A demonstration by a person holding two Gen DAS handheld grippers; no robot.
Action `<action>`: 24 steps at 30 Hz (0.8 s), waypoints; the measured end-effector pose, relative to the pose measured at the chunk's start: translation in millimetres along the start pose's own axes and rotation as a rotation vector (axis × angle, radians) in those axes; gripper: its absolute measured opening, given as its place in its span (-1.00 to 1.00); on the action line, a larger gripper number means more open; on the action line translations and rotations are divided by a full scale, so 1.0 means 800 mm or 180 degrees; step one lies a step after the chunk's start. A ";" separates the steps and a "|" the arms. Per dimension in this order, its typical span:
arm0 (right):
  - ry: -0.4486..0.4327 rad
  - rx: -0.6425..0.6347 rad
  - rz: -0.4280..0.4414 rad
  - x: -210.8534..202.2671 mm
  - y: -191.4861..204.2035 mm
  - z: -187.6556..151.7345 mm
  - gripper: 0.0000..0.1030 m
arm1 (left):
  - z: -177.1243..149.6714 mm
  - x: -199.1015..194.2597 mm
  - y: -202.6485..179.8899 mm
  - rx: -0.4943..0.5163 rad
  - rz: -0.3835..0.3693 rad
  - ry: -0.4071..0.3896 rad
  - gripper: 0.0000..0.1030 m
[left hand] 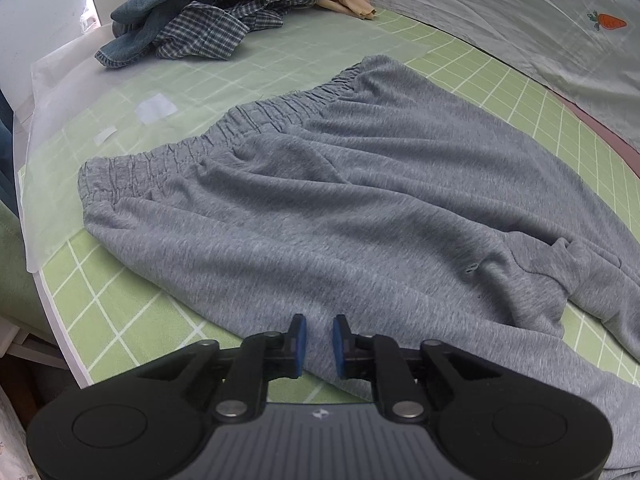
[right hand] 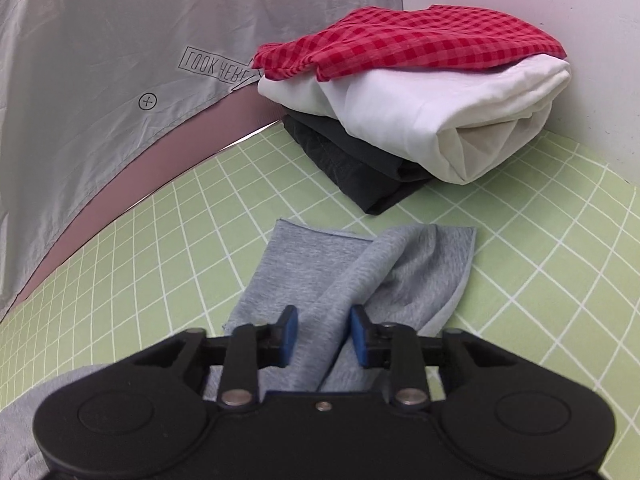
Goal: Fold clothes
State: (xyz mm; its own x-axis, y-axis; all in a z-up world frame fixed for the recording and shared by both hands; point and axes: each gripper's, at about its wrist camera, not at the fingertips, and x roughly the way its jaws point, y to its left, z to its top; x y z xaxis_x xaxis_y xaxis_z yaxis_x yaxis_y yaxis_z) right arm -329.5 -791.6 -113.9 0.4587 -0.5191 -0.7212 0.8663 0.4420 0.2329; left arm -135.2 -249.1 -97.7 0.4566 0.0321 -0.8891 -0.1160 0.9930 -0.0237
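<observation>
— Two grippers, one pair of grey sweatpants (left hand: 360, 200): where do yours stand?

— Your left gripper (left hand: 320, 346) hovers over the upper leg, jaws parted with nothing between them. The waistband (left hand: 224, 128) lies ahead and to the left. Your right gripper (right hand: 324, 336) sits over the leg ends (right hand: 360, 264), jaws spread either side of a raised fold; whether the pads touch cloth you cannot tell.

— Which way do the pants run?

— Lengthwise across the green grid mat (left hand: 120, 320), waistband toward your left hand, cuffs toward your right. So the right is nearer the cuffs, and folding probably means carrying that end toward the waistband.

— What does each view add?

— Only the left shows the waistband and the unfolded heap (left hand: 200, 16) beyond it. Only the right shows the two cuffs crossed, and the folded stack (right hand: 420, 100) just past them.
</observation>
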 end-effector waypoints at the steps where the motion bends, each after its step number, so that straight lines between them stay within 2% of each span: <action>1: 0.0010 0.0000 -0.0006 0.001 -0.002 0.001 -0.96 | 0.000 0.000 0.000 0.0021 -0.0023 -0.0025 -1.00; 4: -0.0200 -0.0029 0.0001 -0.022 -0.010 0.003 -0.98 | 0.001 -0.006 0.001 0.0079 -0.0041 -0.0105 -1.00; 8: -0.0514 -0.0177 -0.0047 -0.092 -0.028 -0.004 -0.99 | 0.003 -0.024 0.013 0.0031 -0.0125 -0.0131 -1.00; 11: -0.0644 -0.0332 -0.0137 -0.149 -0.046 -0.022 -0.99 | -0.004 -0.047 0.021 0.0318 -0.0020 -0.0250 -1.00; 14: -0.0502 -0.0635 -0.0413 -0.186 -0.069 -0.057 -0.99 | -0.015 -0.057 0.034 0.0546 0.0108 -0.0260 -1.00; 17: -0.0129 -0.0827 -0.0683 -0.188 -0.095 -0.099 -0.99 | -0.026 -0.052 0.050 0.0471 0.0143 -0.0124 -1.00; 19: 0.0236 -0.0838 -0.0770 -0.173 -0.114 -0.124 -0.99 | -0.033 -0.043 0.058 0.0389 0.0159 0.0001 -1.00; 21: 0.0348 -0.0791 -0.0740 -0.171 -0.120 -0.134 -0.96 | -0.041 -0.036 0.055 0.0436 0.0179 0.0064 -0.99; 22: 0.0390 -0.0765 -0.0720 -0.170 -0.122 -0.138 -0.90 | -0.043 -0.037 0.051 0.0471 0.0172 0.0054 -0.97; 24: 0.0372 -0.0744 -0.0674 -0.173 -0.121 -0.141 -0.59 | -0.044 -0.040 0.044 0.0536 0.0114 0.0029 -0.89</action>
State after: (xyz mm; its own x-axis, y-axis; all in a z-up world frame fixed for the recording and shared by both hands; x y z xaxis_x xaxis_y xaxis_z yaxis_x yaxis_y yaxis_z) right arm -498.9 -680.3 -110.1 0.2359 -0.5359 -0.8107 0.8649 0.4962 -0.0764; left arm -185.2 -219.4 -86.3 0.4468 0.0676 -0.8921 0.0176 0.9963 0.0844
